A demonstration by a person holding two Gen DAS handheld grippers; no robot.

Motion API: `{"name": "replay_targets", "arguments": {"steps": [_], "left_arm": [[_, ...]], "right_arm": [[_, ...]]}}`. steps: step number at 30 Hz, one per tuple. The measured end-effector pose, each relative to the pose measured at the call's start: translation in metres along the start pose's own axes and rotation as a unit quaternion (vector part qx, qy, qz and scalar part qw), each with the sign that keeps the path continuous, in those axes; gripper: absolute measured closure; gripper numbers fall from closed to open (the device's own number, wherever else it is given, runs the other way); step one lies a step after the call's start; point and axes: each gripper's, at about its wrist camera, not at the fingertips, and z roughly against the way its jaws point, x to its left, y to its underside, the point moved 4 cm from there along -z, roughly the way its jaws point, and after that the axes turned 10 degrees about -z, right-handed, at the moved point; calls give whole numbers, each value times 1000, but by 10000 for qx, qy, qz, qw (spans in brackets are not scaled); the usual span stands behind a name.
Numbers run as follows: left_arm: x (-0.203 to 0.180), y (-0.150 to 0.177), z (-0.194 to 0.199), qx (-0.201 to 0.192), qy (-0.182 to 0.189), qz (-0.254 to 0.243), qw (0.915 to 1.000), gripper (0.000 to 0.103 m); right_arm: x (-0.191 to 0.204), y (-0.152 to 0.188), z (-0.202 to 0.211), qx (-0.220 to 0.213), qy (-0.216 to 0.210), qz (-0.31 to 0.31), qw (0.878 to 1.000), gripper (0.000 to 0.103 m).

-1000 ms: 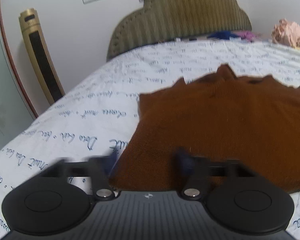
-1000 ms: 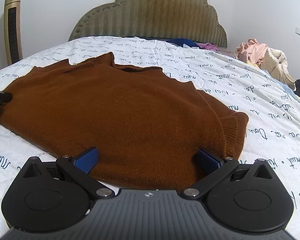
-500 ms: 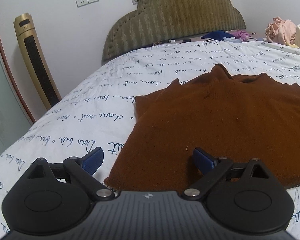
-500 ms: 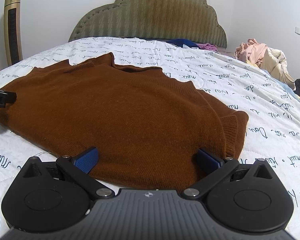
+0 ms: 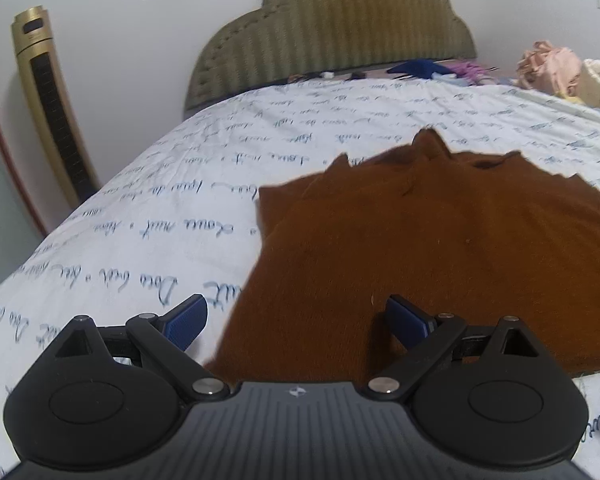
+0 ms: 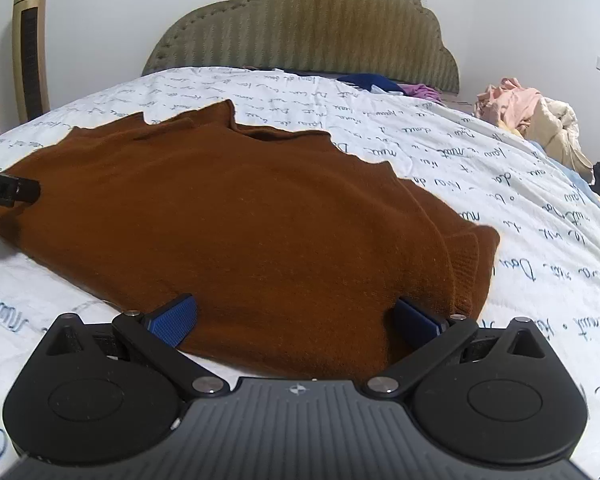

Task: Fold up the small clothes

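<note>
Both grippers, left gripper [image 5: 296,320] and right gripper [image 6: 296,318], hover jaws apart over the near hem of the brown sweater [image 6: 240,216]; it stretches crosswise between them on the bed [image 5: 172,208].

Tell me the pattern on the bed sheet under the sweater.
The bed sheet is white with lines of blue cursive handwriting. Left wrist view shows it best.
</note>
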Motion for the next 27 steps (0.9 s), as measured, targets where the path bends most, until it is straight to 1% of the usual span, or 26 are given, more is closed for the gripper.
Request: {"name": "replay_targets", "arguments": {"steps": [2, 5, 8, 12, 13, 14, 16, 19, 21, 23, 25, 26, 27], "left_arm": [[15, -9, -1, -29, 72, 77, 9999, 6], [39, -26, -10, 90, 245, 223, 9994, 6], [58, -41, -27, 164, 564, 341, 9977, 6], [71, -58, -62, 412, 959, 351, 9939, 6], [74, -61, -72, 526, 1056, 431, 9921, 6], [76, -63, -82, 639, 1171, 523, 9897, 6], [77, -66, -100, 809, 1521, 633, 9830, 6], [75, -66, -123, 1064, 1951, 873, 9711, 7], [73, -66, -133, 1116, 2326, 993, 9610, 7], [71, -67, -142, 1138, 2525, 1151, 9539, 7], [69, -71, -148, 1093, 2687, 1281, 9484, 9], [68, -74, -151, 1085, 2765, 1333, 9455, 16], [66, -76, -155, 1103, 2836, 1360, 9428, 28]], "right_arm": [[5, -5, 5, -29, -77, 27, 10000, 0], [22, -14, 16, -114, -268, 268, 9992, 0], [49, -22, 24, -211, -455, 789, 9956, 0], [98, -23, 26, -245, -729, 1629, 9836, 0], [108, -23, 25, -227, -785, 1776, 9807, 1], [120, -21, 23, -226, -838, 1928, 9774, 1], [143, -18, 18, -266, -894, 2233, 9703, 1], [174, -11, 8, -370, -791, 2631, 9608, 1], [192, -5, 0, -372, -755, 2829, 9554, 2], [206, -2, -5, -448, -726, 2929, 9523, 3], [219, -1, -9, -659, -612, 3032, 9487, 3], [225, -3, -12, -768, -552, 3055, 9475, 4], [230, -4, -15, -826, -534, 3043, 9475, 8]]}}
